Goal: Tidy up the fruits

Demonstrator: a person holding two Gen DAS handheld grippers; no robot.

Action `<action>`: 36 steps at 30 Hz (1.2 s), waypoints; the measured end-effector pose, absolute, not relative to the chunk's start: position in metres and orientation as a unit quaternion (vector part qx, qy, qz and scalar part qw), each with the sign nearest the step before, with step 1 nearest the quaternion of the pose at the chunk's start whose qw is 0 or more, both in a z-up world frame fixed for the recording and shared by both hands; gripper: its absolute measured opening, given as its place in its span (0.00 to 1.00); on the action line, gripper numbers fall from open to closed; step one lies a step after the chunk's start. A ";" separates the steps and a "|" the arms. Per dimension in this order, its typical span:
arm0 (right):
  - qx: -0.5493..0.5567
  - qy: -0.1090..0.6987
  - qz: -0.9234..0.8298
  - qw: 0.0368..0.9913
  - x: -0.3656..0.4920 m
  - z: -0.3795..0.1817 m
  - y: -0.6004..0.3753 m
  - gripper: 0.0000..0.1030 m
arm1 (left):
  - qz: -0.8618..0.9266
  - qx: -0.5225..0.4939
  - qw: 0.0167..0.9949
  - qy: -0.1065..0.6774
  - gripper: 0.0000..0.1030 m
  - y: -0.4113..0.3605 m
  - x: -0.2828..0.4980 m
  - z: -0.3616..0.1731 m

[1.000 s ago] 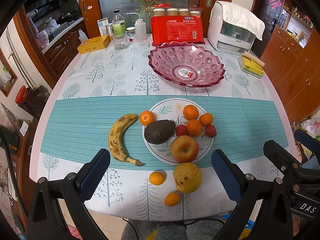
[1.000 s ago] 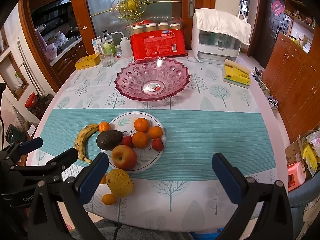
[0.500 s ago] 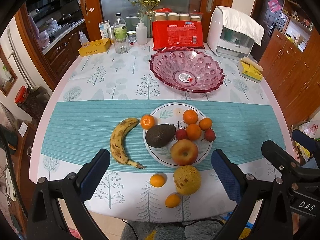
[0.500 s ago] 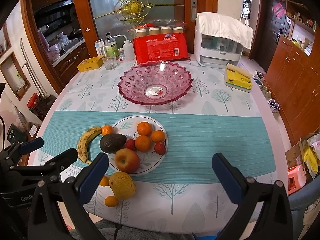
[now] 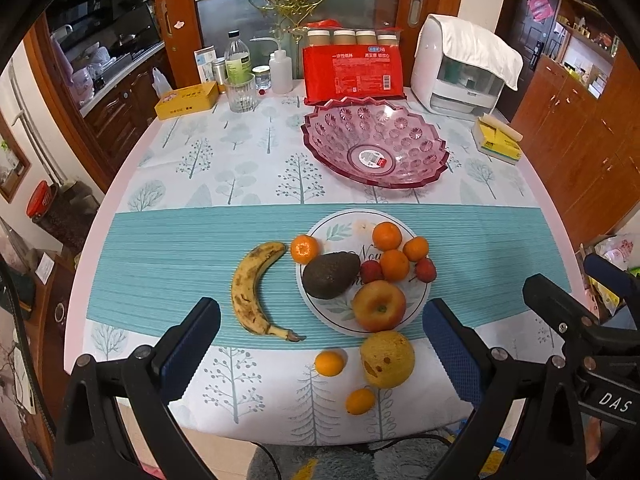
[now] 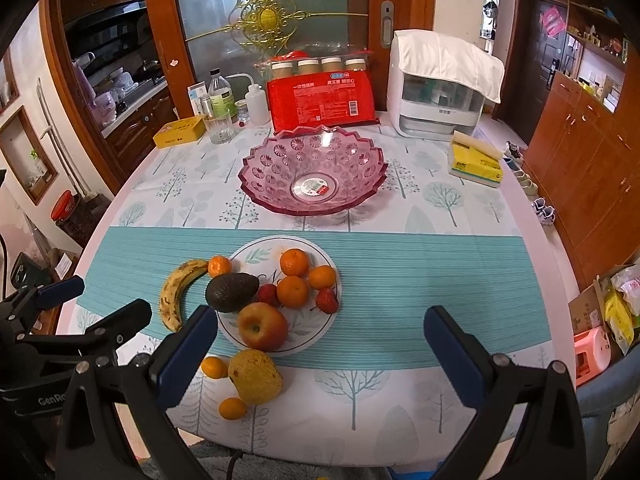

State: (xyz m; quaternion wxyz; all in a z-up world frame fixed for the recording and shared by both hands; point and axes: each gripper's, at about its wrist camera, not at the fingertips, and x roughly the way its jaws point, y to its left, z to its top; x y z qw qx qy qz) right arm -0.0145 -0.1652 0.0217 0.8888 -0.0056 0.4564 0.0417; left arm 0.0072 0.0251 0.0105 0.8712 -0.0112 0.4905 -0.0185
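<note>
Pink glass bowl (image 5: pixel 374 152) sits empty, far ahead of my left gripper (image 5: pixel 320 340): likely destination, so I read nothing sorted yet.

White plate (image 5: pixel 332 312) just ahead between left fingers, crowded: apple (image 5: pixel 379 306), avocado (image 5: pixel 330 275), oranges, small red fruits (type unclear at this size).

Banana (image 5: pixel 250 292) ahead-left on teal mat; yellow pear-like fruit (image 5: pixel 387 359) nearest.

Left gripper wide, holding nothing. Right gripper (image 6: pixel 316 352) equally wide, empty, touching nothing.

Room evenly lit, soft daylight. Shadows faint under fruit. Small glare on pink bowl (image 6: pixel 313 172) rim and frosted glass door (image 5: pixel 296 8). Both views sharp centrally; fisheye bends table edges, corners vignette to black.
</note>
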 end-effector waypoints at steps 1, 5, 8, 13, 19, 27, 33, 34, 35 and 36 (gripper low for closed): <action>-0.005 0.456 0.040 0.889 -0.015 0.022 -0.163 1.00 | -0.020 -0.009 0.871 0.490 0.98 0.026 0.008 0.011; -0.001 0.454 0.030 0.890 -0.018 0.024 -0.156 1.00 | -0.028 -0.002 0.872 0.489 0.98 0.036 0.009 0.014; 0.002 0.446 0.020 0.895 -0.020 0.027 -0.151 1.00 | -0.031 0.004 0.871 0.491 0.98 0.045 0.010 0.015; -0.014 0.426 -0.005 0.905 -0.025 0.032 -0.140 1.00 | -0.034 0.009 0.868 0.495 0.98 0.065 0.015 0.015; -0.043 0.404 -0.052 0.912 -0.032 0.025 -0.125 1.00 | -0.033 0.010 0.856 0.516 0.98 0.094 0.028 0.001; -0.006 0.446 -0.052 0.893 -0.033 -0.015 -0.122 0.88 | -0.038 0.032 0.839 0.542 0.98 0.126 0.047 -0.040; 0.013 0.492 -0.035 0.870 -0.041 -0.060 -0.113 0.75 | -0.061 0.043 0.828 0.555 0.98 0.133 0.062 -0.084; 0.015 0.498 -0.030 0.866 -0.043 -0.066 -0.112 0.75 | -0.065 0.040 0.829 0.554 0.98 0.135 0.065 -0.091; 0.016 0.508 -0.019 0.861 -0.044 -0.075 -0.109 0.75 | -0.066 0.037 0.828 0.555 0.98 0.137 0.067 -0.097; 0.017 0.513 -0.012 0.858 -0.046 -0.082 -0.107 0.74 | -0.068 0.034 0.828 0.556 0.98 0.140 0.070 -0.104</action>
